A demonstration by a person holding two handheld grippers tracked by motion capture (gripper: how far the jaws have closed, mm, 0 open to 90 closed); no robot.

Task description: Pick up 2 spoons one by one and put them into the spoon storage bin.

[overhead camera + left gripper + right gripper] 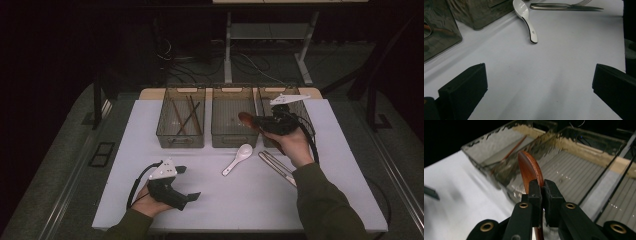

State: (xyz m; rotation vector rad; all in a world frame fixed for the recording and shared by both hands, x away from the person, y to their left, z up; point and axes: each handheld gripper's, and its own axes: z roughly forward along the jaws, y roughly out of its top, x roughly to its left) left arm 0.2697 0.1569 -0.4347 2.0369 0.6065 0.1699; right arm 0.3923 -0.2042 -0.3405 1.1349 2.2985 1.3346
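Note:
My right gripper (259,121) is shut on a brown wooden spoon (246,119), held above the middle clear bin (233,140). In the right gripper view the spoon (529,170) sticks up between the closed fingertips (543,195), its bowl over that bin's ribbed floor. My left gripper (189,183) rests low at the table's front left, open and holding nothing; its pads (465,87) stand wide apart over bare white table. A white ceramic spoon (238,158) lies on the table ahead of the bins, and it is the spoon (526,18) in the left gripper view.
Three clear bins stand in a row at the back; the left bin (180,135) holds brown chopsticks (187,117). A metal fork and knife (276,167) lie on the white table (125,150) right of the white spoon. Cables and table legs lie on the dark floor behind.

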